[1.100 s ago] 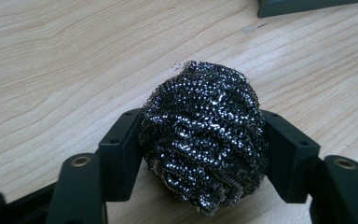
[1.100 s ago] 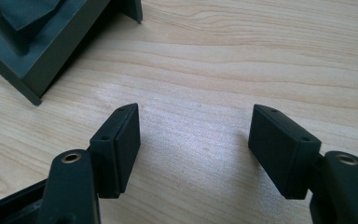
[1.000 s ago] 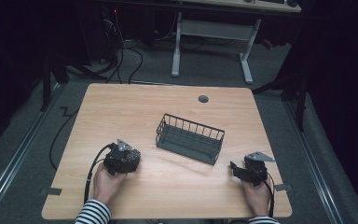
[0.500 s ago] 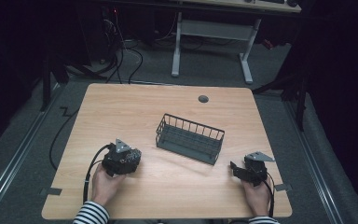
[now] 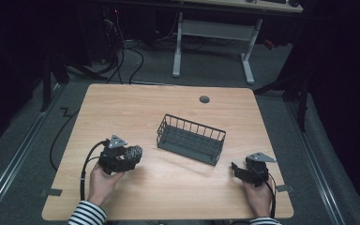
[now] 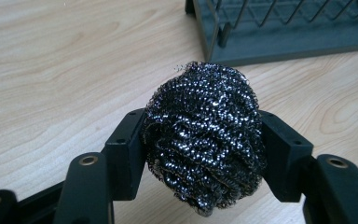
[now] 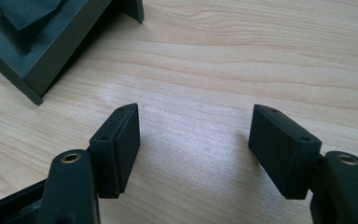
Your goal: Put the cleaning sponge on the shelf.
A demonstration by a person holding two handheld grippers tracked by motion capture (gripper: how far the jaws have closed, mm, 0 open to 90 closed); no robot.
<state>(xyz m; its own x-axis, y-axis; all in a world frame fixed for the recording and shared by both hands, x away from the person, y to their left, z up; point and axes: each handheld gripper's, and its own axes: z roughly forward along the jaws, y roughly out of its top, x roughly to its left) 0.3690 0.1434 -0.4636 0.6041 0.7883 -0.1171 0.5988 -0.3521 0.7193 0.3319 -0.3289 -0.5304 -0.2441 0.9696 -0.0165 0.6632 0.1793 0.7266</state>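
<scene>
My left gripper (image 5: 130, 154) (image 6: 200, 140) is shut on a dark steel wool scrubber (image 6: 204, 140) (image 5: 132, 153), squeezed between both jaws just above the wooden table (image 5: 136, 108), left of the dark wire basket (image 5: 191, 139) (image 6: 279, 28). The basket stands mid-table with a solid grey base. My right gripper (image 5: 236, 168) (image 7: 193, 144) rests near the table's front right, open, with bare wood between its jaws. A corner of the basket (image 7: 37, 42) shows at the upper left of the right gripper view.
A round cable hole (image 5: 204, 99) sits near the table's far edge. A white desk frame (image 5: 211, 33) and cables lie on the floor behind. Bare wood stretches between the basket and both grippers.
My left gripper with the scrubber has shifted slightly toward the basket. The right gripper has stayed in place.
</scene>
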